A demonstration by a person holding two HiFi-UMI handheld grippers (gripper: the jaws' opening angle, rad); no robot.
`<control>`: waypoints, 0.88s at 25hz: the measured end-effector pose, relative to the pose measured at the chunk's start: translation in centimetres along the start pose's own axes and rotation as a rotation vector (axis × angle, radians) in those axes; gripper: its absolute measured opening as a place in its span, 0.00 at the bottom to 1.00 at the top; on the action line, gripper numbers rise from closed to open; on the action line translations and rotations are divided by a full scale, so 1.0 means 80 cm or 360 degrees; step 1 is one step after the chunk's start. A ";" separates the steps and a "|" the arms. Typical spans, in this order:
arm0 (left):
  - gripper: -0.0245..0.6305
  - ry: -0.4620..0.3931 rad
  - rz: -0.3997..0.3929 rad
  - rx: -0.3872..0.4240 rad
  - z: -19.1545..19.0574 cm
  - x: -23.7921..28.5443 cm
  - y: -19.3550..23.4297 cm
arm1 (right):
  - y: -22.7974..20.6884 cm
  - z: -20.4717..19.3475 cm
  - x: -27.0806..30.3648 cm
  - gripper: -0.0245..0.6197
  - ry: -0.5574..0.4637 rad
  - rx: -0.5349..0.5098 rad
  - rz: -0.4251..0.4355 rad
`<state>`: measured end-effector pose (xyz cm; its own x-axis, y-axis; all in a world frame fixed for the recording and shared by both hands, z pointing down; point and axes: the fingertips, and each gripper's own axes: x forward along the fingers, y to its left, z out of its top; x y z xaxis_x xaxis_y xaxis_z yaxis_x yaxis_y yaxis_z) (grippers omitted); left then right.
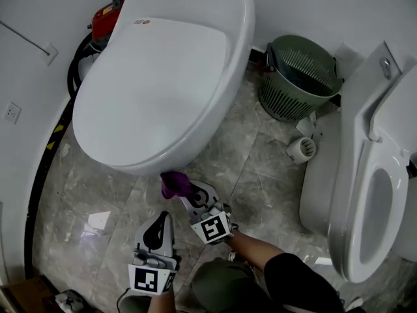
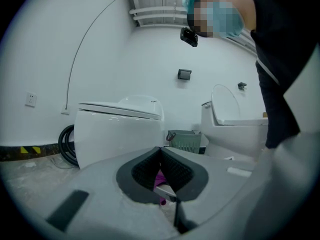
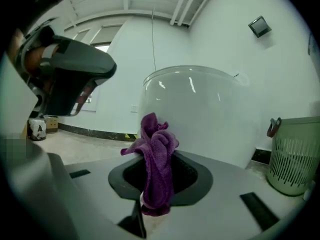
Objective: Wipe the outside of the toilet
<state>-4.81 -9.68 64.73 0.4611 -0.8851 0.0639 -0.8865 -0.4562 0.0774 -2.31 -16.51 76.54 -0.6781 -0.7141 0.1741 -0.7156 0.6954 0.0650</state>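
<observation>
Nearest you, your left gripper (image 1: pixel 157 227) hangs empty, jaws pressed together. Your right gripper (image 1: pixel 189 193) pinches the purple cloth (image 1: pixel 174 184), which looks soft and floppy and is likely best held mid-bunch. It sits just beside the front of the closed white toilet (image 1: pixel 163 77), whose glazed shell looks slick.

We see a purple cloth (image 3: pixel 156 159), a glossy white toilet (image 1: pixel 163 77), a second white toilet (image 1: pixel 371 194) and a dull green slatted basket (image 1: pixel 300 77). The floor (image 1: pixel 260 168) is grey veined marble, edged by a black-and-yellow striped strip (image 1: pixel 52 139), with a red object (image 1: pixel 104 18) and a black hose (image 1: pixel 73 74). The left gripper (image 1: pixel 163 215) and right gripper (image 1: pixel 182 189) are pale grey with black pads and black-and-white square markers.
</observation>
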 end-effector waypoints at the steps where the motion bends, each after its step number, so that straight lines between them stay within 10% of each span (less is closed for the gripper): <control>1: 0.04 0.0013 0.0012 0.0003 -0.003 -0.002 0.002 | -0.009 -0.001 0.006 0.18 -0.0022 0.0016 -0.0025; 22: 0.04 0.0178 -0.0018 0.0026 -0.037 0.019 -0.022 | -0.453 -0.023 0.034 0.18 0.0190 0.0203 -0.0956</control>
<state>-2.46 -9.93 67.63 0.4720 -0.8643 0.1737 -0.8812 -0.4686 0.0628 22.11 -43.51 76.43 -0.1327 -0.9584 0.2528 -0.9855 0.1547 0.0692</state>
